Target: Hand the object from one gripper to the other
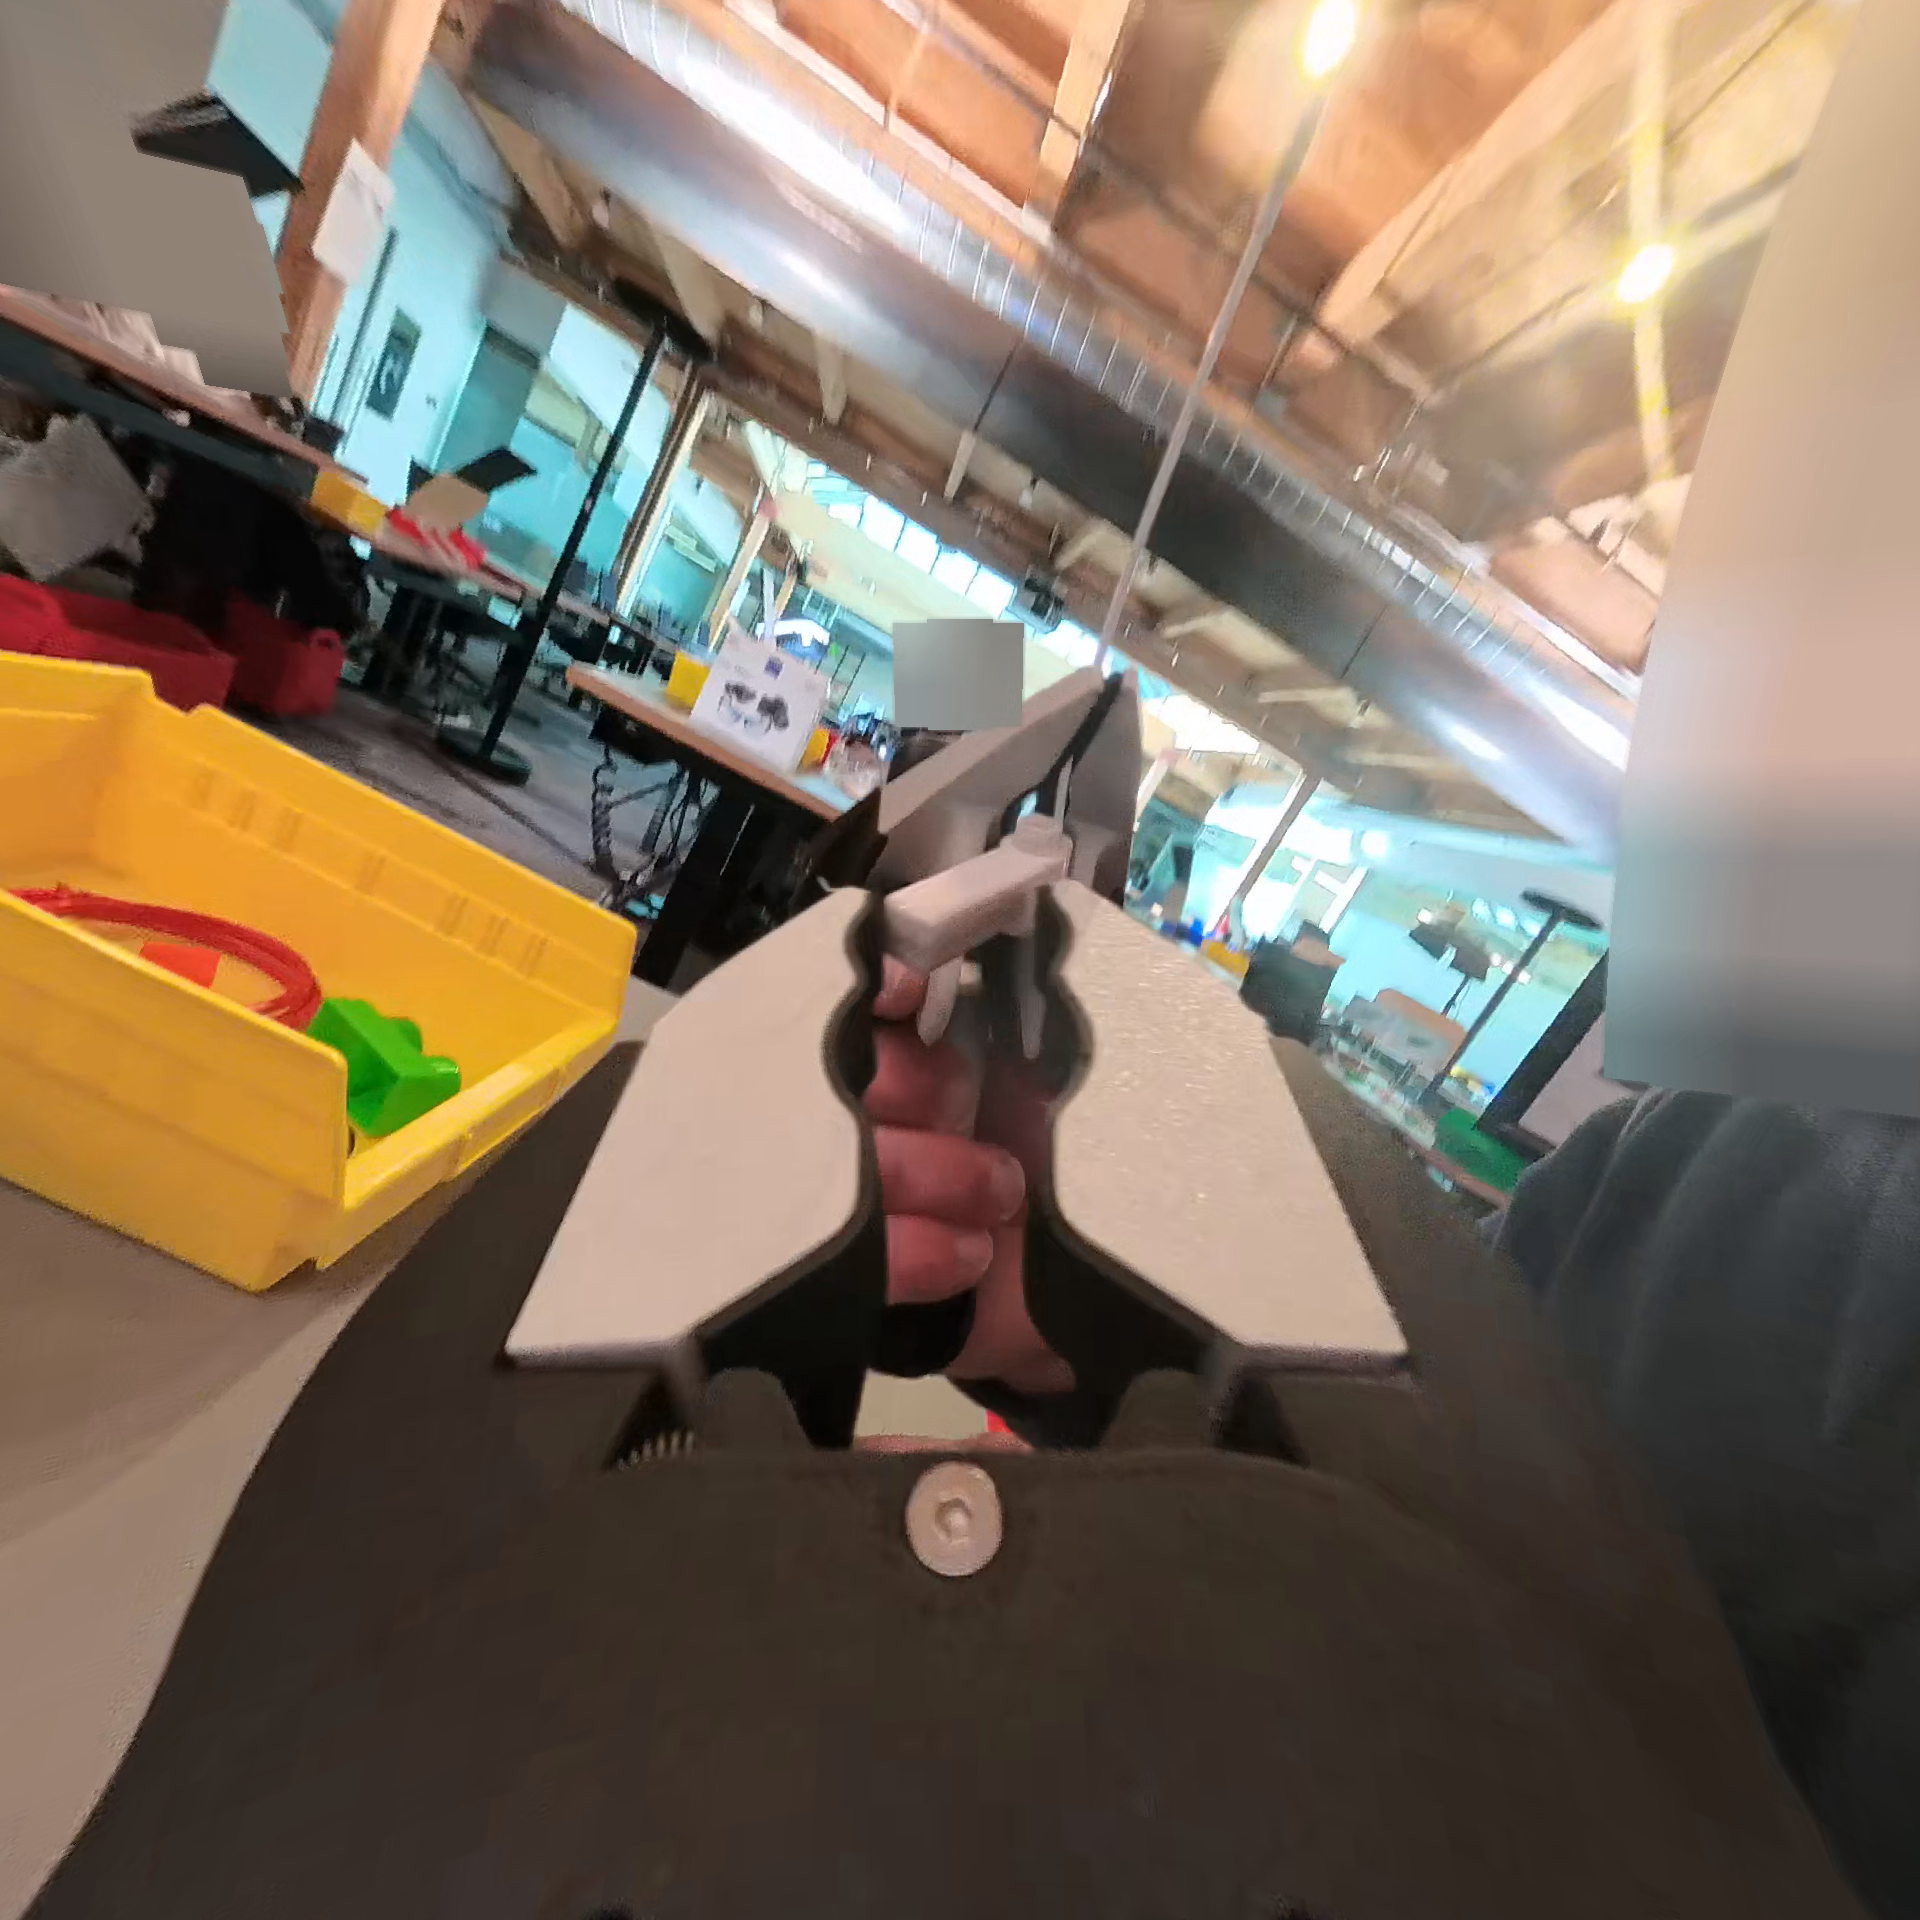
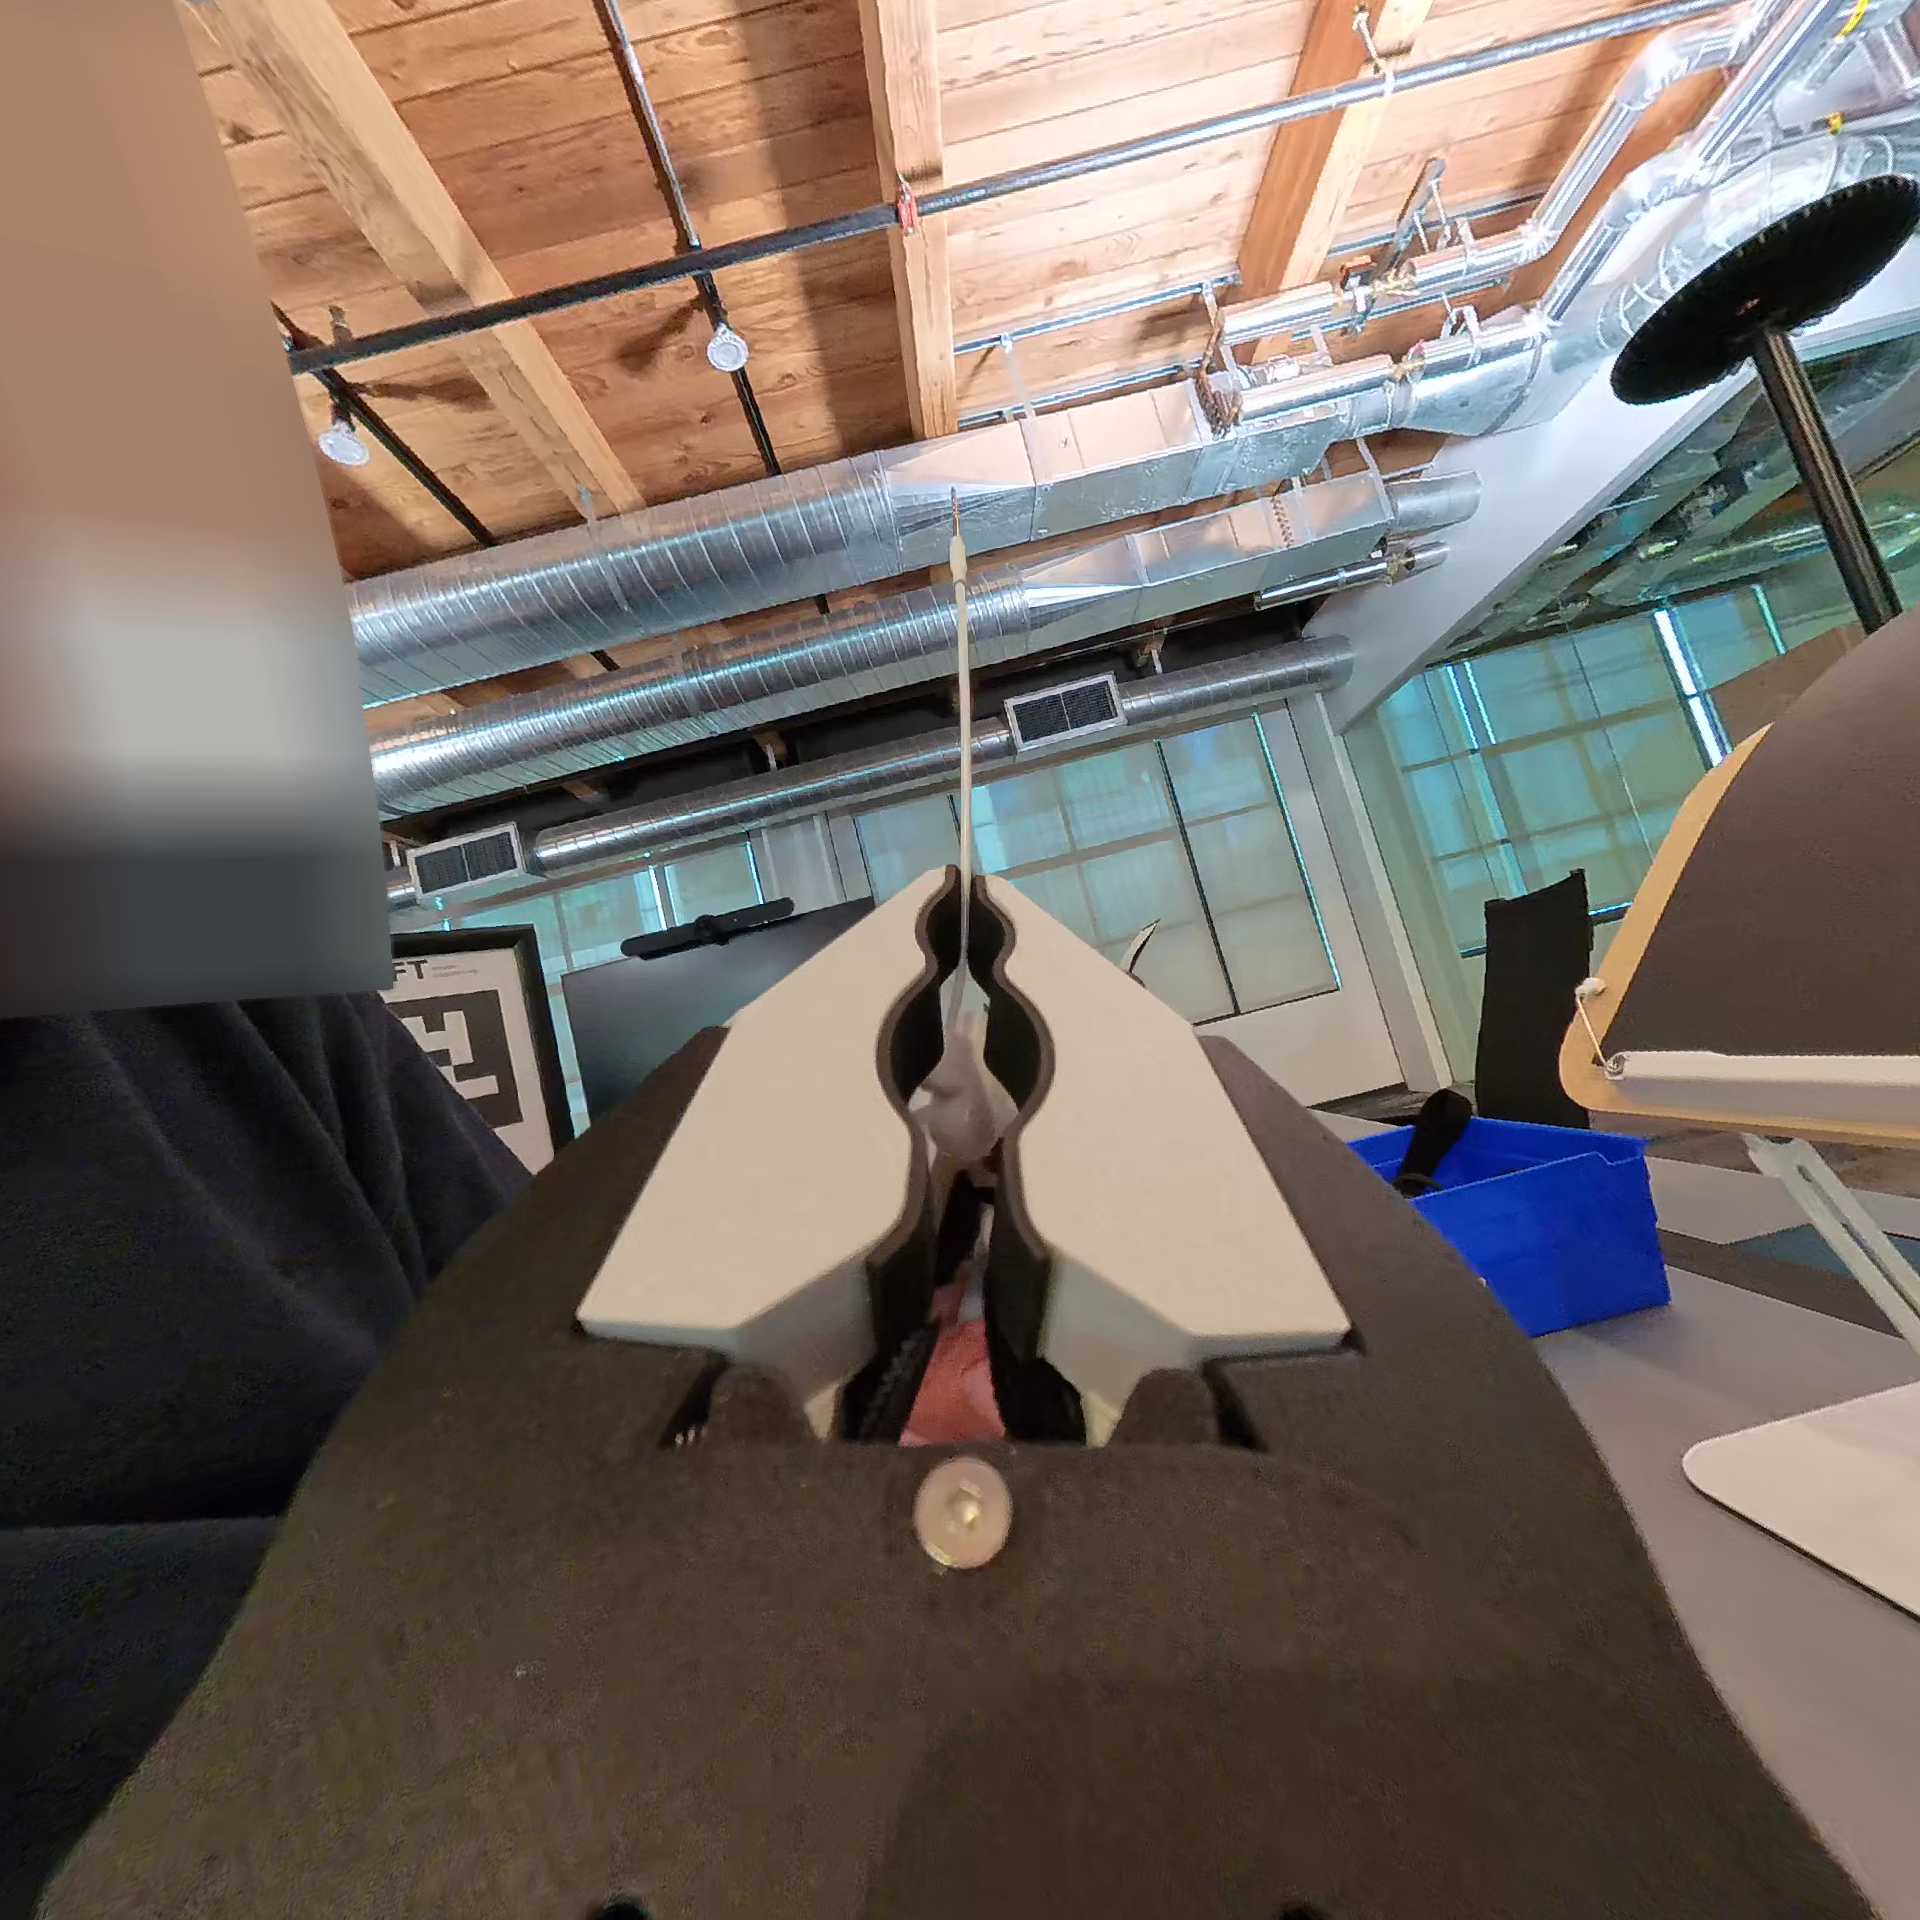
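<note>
Left wrist view: the left gripper (image 1: 961,966) points at the right gripper (image 1: 997,800), its fingers parted with nothing between them, probably lined up to receive. Beyond them, a hand (image 1: 940,1153) holds the other tool. A thin white wire with a pale plug end (image 1: 1195,416) rises towards one o'clock from the right gripper's tips. At nine o'clock sits a yellow plastic bin (image 1: 499,977) holding a green block (image 1: 384,1060) and a red cord coil (image 1: 208,935), well clear of the exchange.

Right wrist view: the right gripper (image 2: 961,894) is clamped on the wire (image 2: 966,727), which stands towards twelve o'clock so its length is offered. At three o'clock a blue plastic bin (image 2: 1538,1247) stands aside.
</note>
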### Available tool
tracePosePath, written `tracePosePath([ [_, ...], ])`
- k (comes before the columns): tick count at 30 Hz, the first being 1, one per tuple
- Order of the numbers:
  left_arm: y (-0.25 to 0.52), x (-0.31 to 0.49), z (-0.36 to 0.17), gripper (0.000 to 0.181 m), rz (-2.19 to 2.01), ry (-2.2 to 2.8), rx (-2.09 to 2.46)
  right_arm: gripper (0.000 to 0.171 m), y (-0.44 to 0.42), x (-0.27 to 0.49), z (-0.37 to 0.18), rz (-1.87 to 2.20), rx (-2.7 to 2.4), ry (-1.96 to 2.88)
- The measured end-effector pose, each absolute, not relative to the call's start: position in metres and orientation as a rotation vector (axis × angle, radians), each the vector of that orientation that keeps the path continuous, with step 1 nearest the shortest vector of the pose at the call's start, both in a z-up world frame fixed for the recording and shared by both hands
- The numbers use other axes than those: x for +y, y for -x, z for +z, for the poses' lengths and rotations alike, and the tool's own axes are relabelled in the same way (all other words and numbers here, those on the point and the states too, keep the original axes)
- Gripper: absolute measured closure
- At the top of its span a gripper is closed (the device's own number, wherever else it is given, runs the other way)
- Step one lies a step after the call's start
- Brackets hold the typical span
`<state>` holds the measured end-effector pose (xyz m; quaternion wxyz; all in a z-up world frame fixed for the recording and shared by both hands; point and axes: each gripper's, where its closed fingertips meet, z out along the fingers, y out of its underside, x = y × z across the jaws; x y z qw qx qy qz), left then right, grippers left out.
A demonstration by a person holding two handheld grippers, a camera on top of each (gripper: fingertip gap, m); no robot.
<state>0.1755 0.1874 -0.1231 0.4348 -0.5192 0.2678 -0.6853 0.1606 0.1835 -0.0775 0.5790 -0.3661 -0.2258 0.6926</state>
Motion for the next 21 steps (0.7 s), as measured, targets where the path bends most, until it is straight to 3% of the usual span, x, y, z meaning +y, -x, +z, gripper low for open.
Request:
tracePosePath([
  [5,-0.174,0.183,-0.121,0.168,-1.747,1.216,0.671,0.171,-0.164,0.189,-0.084,1.645,-0.497,0.866],
  [21,-0.175,0.187,-0.128,0.169,-1.39,1.353,0.933,0.171,-0.163,0.193,-0.096,1.575,-0.517,0.943],
])
